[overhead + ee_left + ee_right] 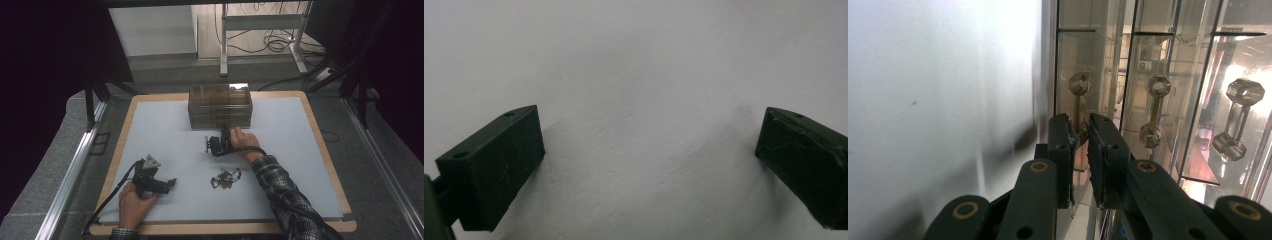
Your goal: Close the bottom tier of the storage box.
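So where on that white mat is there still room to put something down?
The white mat is bare along its right side and in the far-left corner beside the clear plastic drawer cabinet. The middle is crowded: the right hand-held gripper at the cabinet, a small pile of metal pieces, and the left hand-held gripper.

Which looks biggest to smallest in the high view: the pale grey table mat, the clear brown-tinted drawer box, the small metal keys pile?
1. Pale grey table mat.
2. Clear brown-tinted drawer box.
3. Small metal keys pile.
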`<action>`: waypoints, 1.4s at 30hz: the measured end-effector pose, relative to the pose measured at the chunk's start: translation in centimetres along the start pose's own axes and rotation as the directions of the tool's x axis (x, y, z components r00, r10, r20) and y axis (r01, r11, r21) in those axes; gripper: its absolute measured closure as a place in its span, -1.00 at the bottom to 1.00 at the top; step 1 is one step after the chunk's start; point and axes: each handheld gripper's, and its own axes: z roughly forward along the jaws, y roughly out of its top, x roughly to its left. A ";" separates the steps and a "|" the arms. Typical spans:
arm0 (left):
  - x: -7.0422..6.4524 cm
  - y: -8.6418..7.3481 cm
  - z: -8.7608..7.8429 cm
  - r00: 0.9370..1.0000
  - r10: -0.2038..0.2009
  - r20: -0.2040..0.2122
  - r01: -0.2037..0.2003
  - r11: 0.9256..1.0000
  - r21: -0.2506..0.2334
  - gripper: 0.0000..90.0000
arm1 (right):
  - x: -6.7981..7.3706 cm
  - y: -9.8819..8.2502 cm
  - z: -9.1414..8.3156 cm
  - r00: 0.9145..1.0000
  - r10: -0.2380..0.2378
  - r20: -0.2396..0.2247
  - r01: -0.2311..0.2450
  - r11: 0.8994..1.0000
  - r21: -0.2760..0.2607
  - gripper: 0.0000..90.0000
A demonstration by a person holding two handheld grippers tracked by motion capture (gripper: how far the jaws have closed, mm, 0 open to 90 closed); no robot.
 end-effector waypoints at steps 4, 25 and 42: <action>0.0 0.0 0.0 1.000 0.000 0.000 0.000 1.000 0.000 -1.00 | 0.1 -0.1 -0.2 1.000 -0.001 0.000 0.001 1.000 -0.003 0.77; 0.0 0.0 0.0 1.000 0.000 0.000 0.000 1.000 0.000 -1.00 | 0.4 -0.2 -1.6 1.000 0.006 -0.009 -0.007 1.000 -0.029 0.77; 0.0 0.0 0.0 1.000 0.000 0.000 0.000 1.000 0.000 -1.00 | 1.0 -0.4 -2.4 1.000 -0.010 0.001 0.010 0.999 -0.049 0.77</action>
